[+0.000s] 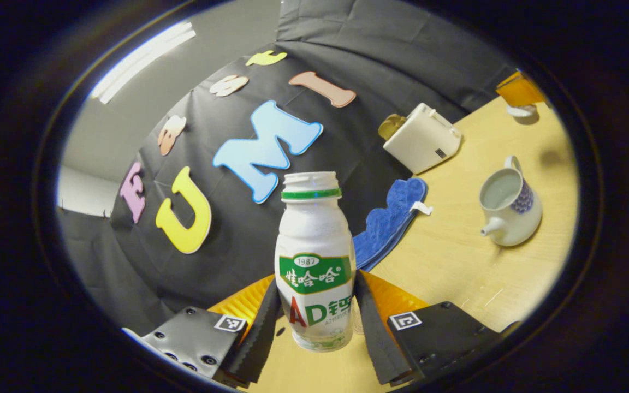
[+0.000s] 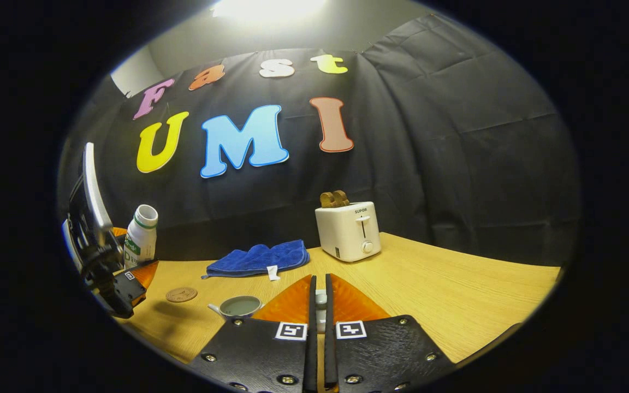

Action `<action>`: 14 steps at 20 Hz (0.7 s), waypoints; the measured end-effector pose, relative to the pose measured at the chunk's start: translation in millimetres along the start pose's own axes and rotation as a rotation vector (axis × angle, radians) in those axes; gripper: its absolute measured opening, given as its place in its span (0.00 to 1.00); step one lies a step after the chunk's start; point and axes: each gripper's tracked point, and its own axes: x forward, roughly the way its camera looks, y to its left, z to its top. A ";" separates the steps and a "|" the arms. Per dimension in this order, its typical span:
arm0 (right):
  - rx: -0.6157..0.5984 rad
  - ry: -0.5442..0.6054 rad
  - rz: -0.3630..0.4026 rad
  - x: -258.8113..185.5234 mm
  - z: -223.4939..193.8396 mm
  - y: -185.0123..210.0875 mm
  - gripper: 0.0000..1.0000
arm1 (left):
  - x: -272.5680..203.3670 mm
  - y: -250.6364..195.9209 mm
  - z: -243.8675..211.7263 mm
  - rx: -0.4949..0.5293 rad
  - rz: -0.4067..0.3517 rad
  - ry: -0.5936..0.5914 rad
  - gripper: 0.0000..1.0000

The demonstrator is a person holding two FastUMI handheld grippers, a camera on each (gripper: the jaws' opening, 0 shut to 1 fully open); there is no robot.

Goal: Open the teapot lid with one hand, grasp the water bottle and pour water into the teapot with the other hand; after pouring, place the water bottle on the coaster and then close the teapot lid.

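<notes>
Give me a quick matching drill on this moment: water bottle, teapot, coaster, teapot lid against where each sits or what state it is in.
Things:
1. water bottle
2. teapot
3. coaster
4. teapot lid

States:
A. flat on the table, nothing on it
B. pinched between the right gripper fingers
C. uncapped, held in the left gripper
D. open-topped, liquid visible inside

Pairs: 1-C, 2-D, 3-A, 4-B

Both views face wall; share toaster point(image 1: 422, 137), teapot point(image 2: 239, 307).
</notes>
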 end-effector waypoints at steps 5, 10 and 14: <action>0.034 -0.026 -0.006 -3.1 6.8 -5.1 0.05 | 8.7 -8.0 11.8 0.182 0.001 -0.026 0.84; 0.069 -0.042 -0.024 -4.9 10.6 -13.4 0.05 | 11.7 -16.9 26.5 0.337 0.020 -0.069 0.84; 0.102 -0.041 -0.029 -5.1 11.0 -17.8 0.05 | 14.3 -28.3 36.4 0.434 0.018 -0.099 0.84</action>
